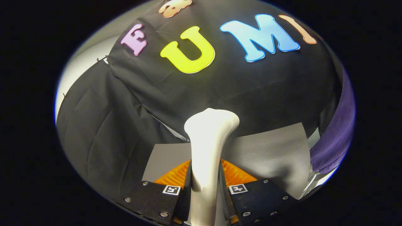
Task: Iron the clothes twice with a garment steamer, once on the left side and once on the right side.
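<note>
My jaws are clamped on the garment steamer [207,147]. To iron well, I should swing its head toward the purple garment [337,131] hanging aside, keeping strokes slow.

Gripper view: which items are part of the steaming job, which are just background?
Job:
- garment steamer, clamped between both fingers of the gripper
- purple garment, off to the right beyond the fingers

Background:
- grey table surface
- black cloth wall
</note>
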A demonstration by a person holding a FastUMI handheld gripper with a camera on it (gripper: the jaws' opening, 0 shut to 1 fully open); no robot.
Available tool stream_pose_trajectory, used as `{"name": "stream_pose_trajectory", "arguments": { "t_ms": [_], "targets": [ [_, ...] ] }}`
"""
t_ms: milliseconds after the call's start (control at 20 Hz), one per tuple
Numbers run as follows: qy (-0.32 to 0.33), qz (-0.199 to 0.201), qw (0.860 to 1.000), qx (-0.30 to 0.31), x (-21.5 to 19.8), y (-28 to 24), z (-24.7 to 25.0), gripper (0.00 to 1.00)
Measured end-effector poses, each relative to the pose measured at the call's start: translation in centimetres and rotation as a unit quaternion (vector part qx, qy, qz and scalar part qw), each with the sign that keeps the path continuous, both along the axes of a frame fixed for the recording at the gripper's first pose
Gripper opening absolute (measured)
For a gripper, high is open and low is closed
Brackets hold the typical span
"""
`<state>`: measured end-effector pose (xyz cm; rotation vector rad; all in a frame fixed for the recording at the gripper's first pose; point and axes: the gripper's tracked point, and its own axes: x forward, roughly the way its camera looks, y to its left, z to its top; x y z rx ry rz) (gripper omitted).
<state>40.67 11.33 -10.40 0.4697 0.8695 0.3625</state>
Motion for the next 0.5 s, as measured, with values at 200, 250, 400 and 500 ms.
{"name": "stream_pose_trajectory", "arguments": {
  "t_ms": [200,250,400,500],
  "targets": [
    [-0.033,0.005,0.999,0.006,-4.0,-1.2,2.6,0.41],
    [-0.049,-0.005,0.999,0.003,-4.7,-2.1,3.5,0.42],
    [-0.081,-0.021,0.996,-0.007,-7.7,-3.5,5.0,0.41],
    [-0.109,-0.031,0.993,-0.021,-9.6,-4.3,5.9,0.42]
  ]
}}
